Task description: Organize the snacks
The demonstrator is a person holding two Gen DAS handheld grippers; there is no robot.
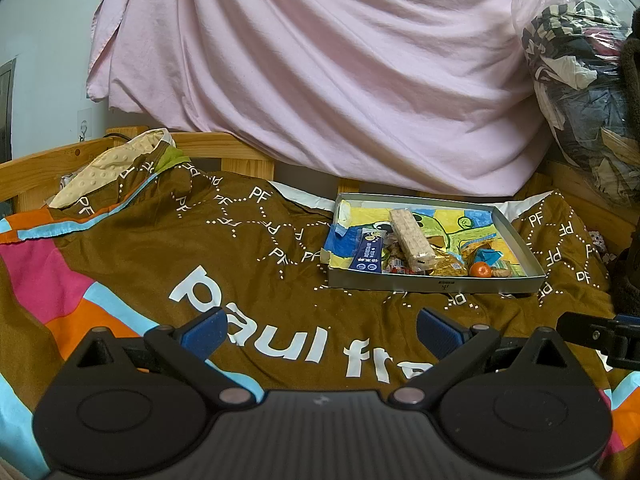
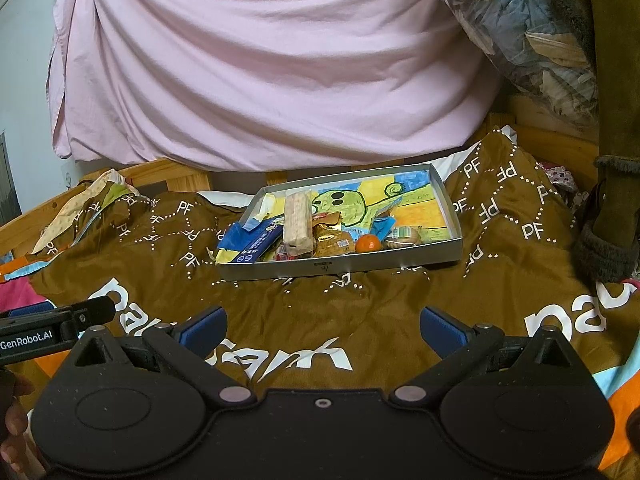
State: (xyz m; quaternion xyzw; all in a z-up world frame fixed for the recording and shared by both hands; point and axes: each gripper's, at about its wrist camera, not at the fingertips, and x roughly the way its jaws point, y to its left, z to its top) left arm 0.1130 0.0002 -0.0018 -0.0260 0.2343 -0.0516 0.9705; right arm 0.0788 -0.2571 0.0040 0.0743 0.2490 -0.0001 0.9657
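Note:
A shallow grey tray (image 1: 436, 283) (image 2: 340, 270) lined with a colourful drawing lies on the brown blanket. Piled at its near side are a long pale wafer pack (image 1: 411, 238) (image 2: 298, 220), a blue stick packet (image 1: 368, 255) (image 2: 258, 246), a gold wrapper (image 1: 448, 266) (image 2: 330, 242), a small orange fruit (image 1: 480, 269) (image 2: 368, 243) and round biscuits (image 2: 402, 238). My left gripper (image 1: 320, 330) hovers open over the blanket, short of the tray and to its left. My right gripper (image 2: 322, 332) is open too, in front of the tray, holding nothing.
The brown printed blanket (image 1: 240, 264) covers a wooden-framed bed (image 1: 208, 148). A pink sheet (image 1: 320, 72) hangs behind. A clear bag of clothes (image 1: 580, 80) sits at the right. The other gripper (image 2: 52, 328) shows at the left edge of the right wrist view, with a hand (image 2: 12, 432) below.

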